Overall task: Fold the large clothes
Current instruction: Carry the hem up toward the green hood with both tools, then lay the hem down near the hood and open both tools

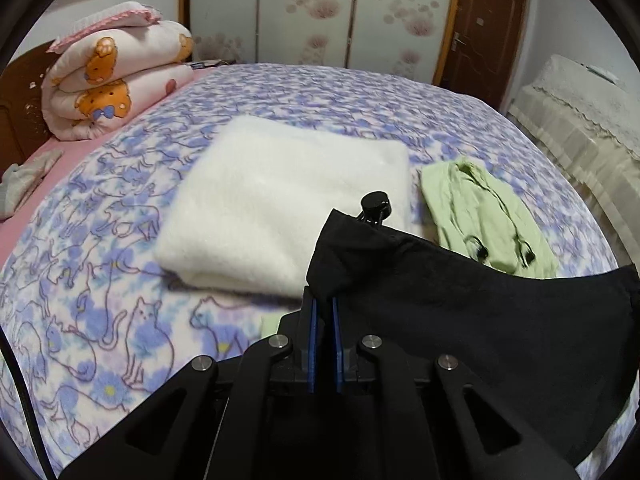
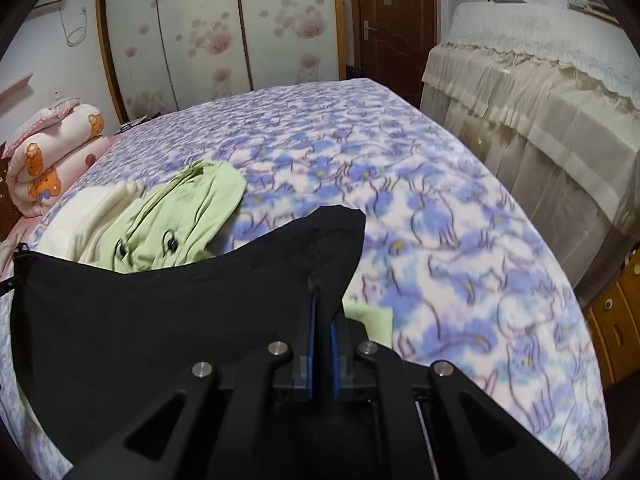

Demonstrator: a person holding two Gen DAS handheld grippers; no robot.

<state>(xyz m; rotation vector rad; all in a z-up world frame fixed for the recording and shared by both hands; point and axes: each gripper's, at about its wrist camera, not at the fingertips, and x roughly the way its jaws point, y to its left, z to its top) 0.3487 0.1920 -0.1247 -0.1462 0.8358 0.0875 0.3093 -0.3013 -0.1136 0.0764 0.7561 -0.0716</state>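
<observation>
A black garment (image 1: 460, 312) hangs stretched between my two grippers above the bed. My left gripper (image 1: 324, 300) is shut on its left corner, where a black drawstring toggle (image 1: 376, 202) sticks up. My right gripper (image 2: 323, 296) is shut on the opposite corner of the black garment (image 2: 180, 312), which sags to the left in the right wrist view. The cloth hides both sets of fingertips.
A folded white blanket (image 1: 280, 208) and a folded light green garment (image 1: 484, 216) lie on the blue cat-print bedspread (image 1: 100, 280). A rolled pink quilt (image 1: 116, 84) sits at the headboard. A lace-covered cabinet (image 2: 540, 92) stands right of the bed, with a wooden door (image 2: 396, 20) behind.
</observation>
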